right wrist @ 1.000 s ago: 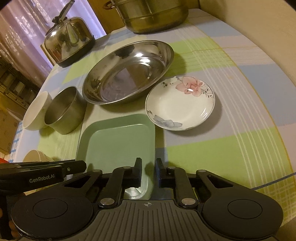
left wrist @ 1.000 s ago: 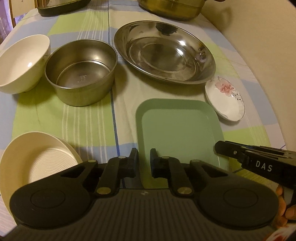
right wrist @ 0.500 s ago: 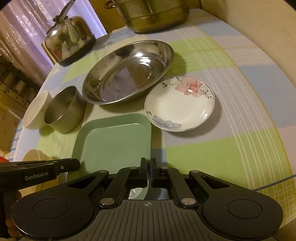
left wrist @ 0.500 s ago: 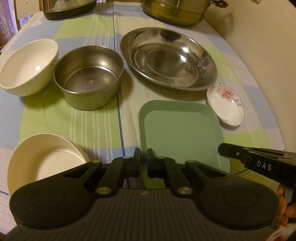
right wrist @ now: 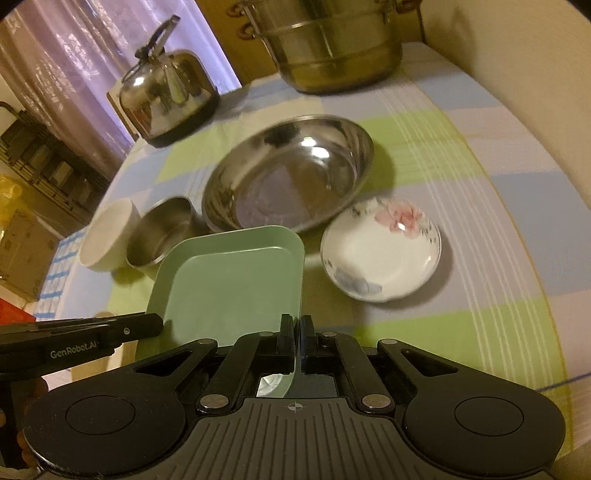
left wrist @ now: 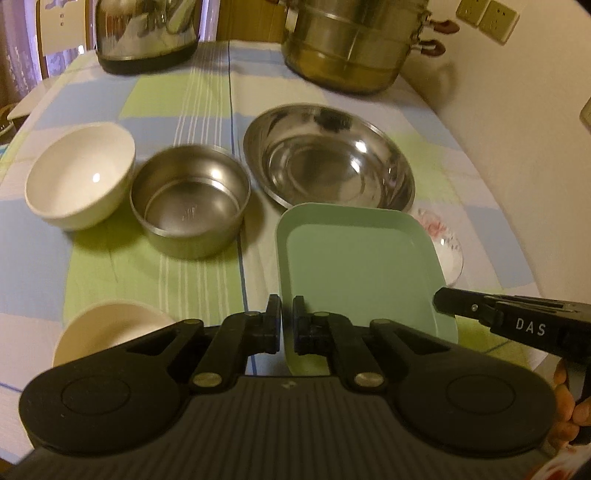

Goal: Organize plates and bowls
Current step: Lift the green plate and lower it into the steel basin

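Observation:
A green square plate (left wrist: pixel 354 258) (right wrist: pixel 232 284) is held off the table, its far edge raised. My left gripper (left wrist: pixel 287 325) is shut on its near left rim. My right gripper (right wrist: pixel 298 343) is shut on its near right rim. Beyond it lie a wide steel dish (left wrist: pixel 328 158) (right wrist: pixel 288 173), a steel bowl (left wrist: pixel 190 206) (right wrist: pixel 162 232), a white bowl (left wrist: pixel 79 175) (right wrist: pixel 107 236) and a small flowered plate (right wrist: pixel 382 251) (left wrist: pixel 443 243), partly hidden in the left wrist view. A cream ribbed plate (left wrist: pixel 107 328) lies near left.
A kettle (right wrist: pixel 166 96) (left wrist: pixel 147 33) and a large steel pot (right wrist: pixel 332 40) (left wrist: pixel 354 44) stand at the back of the checked tablecloth (right wrist: pixel 498 229). A wall (left wrist: pixel 517 110) runs along the right side. The table's near edge is close.
Both grippers closed on the green plate's near rim and lifted it. Both cameras rose and tilted up, so the kettle and pot now show fully.

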`<state>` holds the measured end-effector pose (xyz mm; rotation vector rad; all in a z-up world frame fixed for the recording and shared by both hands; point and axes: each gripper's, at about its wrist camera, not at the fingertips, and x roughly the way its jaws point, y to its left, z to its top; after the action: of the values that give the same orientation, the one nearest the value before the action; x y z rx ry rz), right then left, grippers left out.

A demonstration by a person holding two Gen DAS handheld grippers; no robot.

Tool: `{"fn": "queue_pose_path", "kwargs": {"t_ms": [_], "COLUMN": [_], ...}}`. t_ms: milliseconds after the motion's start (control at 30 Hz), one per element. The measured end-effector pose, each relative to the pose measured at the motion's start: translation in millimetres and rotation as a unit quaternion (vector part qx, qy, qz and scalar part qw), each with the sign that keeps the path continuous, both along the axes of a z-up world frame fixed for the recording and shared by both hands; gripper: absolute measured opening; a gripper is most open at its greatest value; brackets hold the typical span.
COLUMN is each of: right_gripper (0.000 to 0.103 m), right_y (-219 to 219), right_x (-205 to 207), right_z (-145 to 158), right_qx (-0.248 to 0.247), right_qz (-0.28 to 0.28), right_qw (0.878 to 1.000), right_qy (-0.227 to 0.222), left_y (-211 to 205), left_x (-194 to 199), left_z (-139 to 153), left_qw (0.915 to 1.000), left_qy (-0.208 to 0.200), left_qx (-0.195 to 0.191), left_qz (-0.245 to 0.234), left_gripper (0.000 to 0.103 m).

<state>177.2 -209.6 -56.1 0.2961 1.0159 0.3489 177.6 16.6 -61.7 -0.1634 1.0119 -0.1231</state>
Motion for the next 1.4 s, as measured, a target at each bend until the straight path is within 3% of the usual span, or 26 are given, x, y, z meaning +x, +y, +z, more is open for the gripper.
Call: {"fn": "queue_pose_path", "kwargs": {"t_ms": [533, 933, 1400], "right_gripper": [0.003, 0.003, 0.003], "right_y": [-5, -4, 3], "right_x": [70, 127, 153], "right_z": [12, -15, -33], "right_qx": [-0.001, -0.018, -0.027], "right_qz": [-0.028, -0.048, -0.058], "right_qw": [0.999, 0.999, 0.998], "right_qy": [-0.030, -0.016, 0.002], "left_y": [-8, -11, -9], "left_x": [87, 146, 174], "left_z": [14, -17, -35], "left_qw": [0.9991, 0.9997, 0.9996], "left_qy": [-0.039, -0.013, 0.006], "left_qx": [0.005, 0.009, 0.017], "left_qz": [-0.014, -0.018, -0.020], "left_gripper": [0.005, 0.005, 0.005]}}
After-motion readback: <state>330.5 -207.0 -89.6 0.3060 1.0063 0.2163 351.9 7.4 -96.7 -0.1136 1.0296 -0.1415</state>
